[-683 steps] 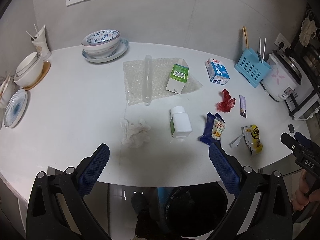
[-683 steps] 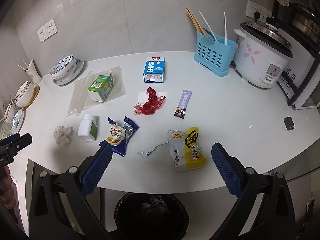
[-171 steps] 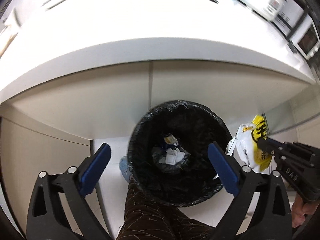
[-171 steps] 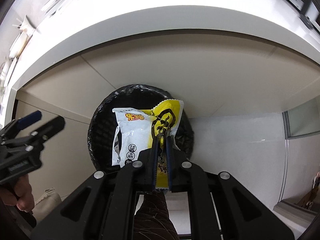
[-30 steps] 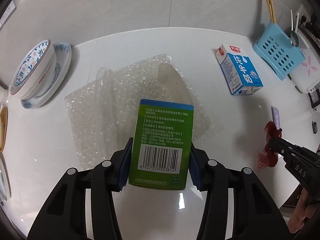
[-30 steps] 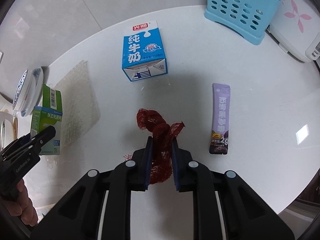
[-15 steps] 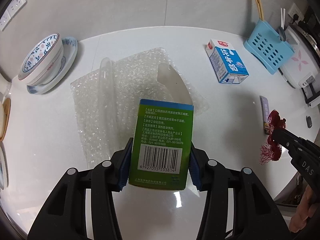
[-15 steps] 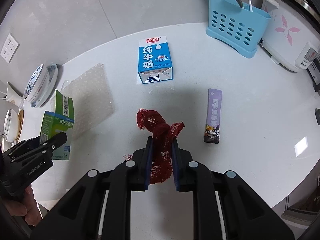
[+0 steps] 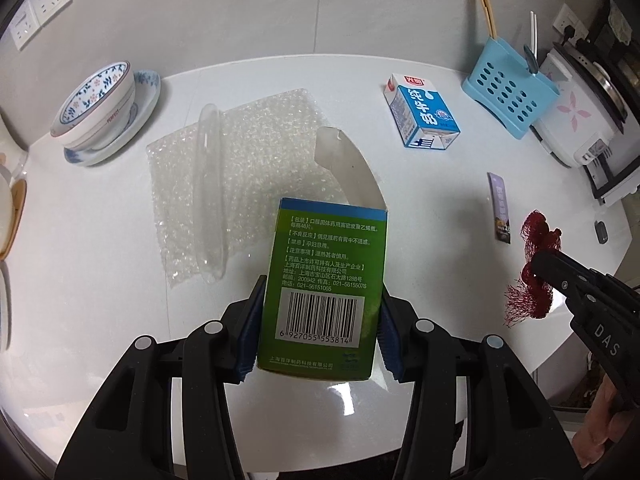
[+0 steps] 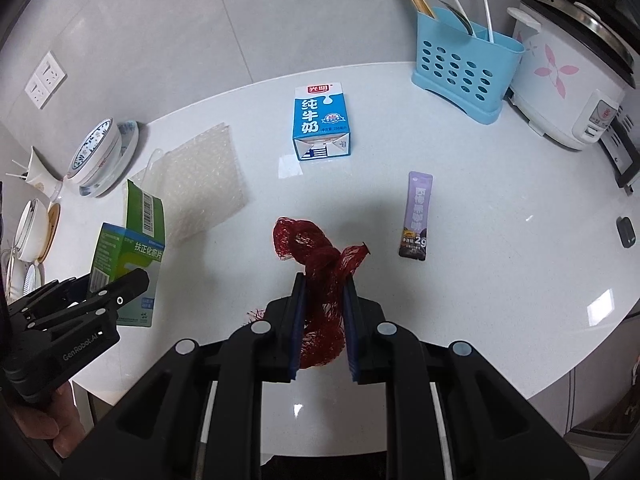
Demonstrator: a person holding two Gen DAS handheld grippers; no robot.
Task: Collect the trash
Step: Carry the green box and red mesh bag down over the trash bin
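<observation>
Left gripper [image 9: 318,332] is clamping the green medicine box [image 9: 326,280] above the counter [image 9: 100,240]; right gripper [image 10: 323,320] is pinching the red mesh net [image 10: 320,276].

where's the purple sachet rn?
Purple sachet lies flat on the counter, in the right wrist view just right of the red net, between the milk carton and the counter's front edge.

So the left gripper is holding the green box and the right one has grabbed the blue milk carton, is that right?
Not quite. The right gripper is shut on the red mesh net bag, not the milk carton, which lies untouched on the counter, as the right wrist view shows. The left gripper does hold the green medicine box.
</observation>
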